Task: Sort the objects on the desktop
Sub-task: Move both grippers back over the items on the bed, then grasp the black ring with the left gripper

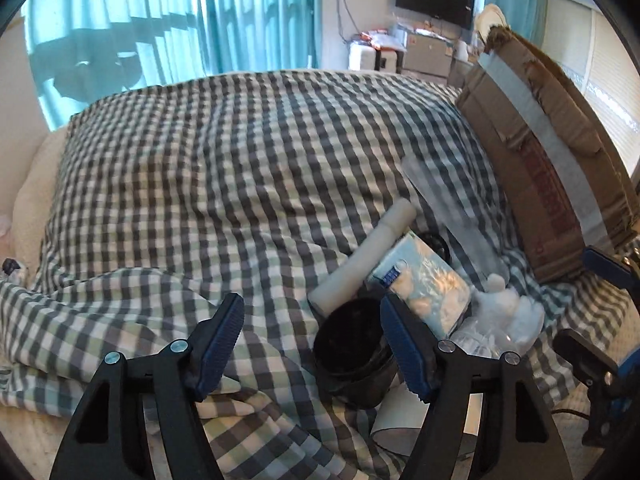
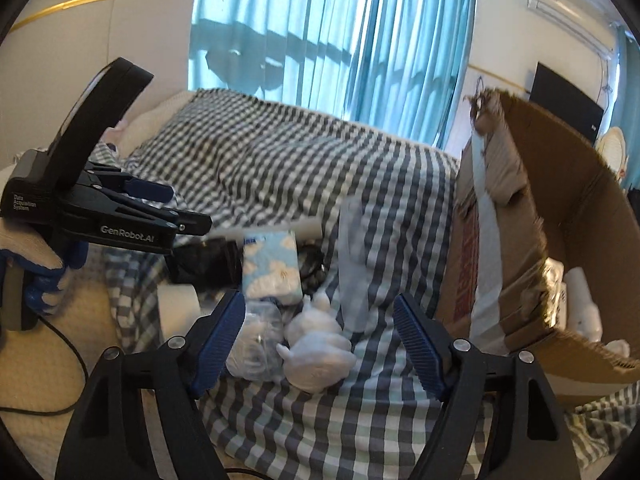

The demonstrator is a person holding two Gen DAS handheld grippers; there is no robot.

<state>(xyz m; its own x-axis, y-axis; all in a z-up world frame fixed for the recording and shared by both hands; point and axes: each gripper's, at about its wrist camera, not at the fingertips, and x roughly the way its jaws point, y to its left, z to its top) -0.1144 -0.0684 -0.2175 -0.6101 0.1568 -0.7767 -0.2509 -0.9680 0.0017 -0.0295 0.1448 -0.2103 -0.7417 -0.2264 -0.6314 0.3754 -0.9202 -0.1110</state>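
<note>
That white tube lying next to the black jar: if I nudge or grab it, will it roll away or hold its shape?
The white tube looks smooth and round, so it may roll on the checked cloth. Its straight, uncreased line suggests it is fairly stiff. One end lies against the black jar, which could check a roll toward that side.

In the right wrist view, the black body of the left tongs (image 2: 192, 210) carries white lettering: "GenRobot.AI" along its side, and a small three-line label, "Data Acquisition System", near its rear. The red print on the cardboard box (image 2: 466, 256) and the blue label on the tissue pack (image 1: 394, 272) are too blurred to read.
</note>
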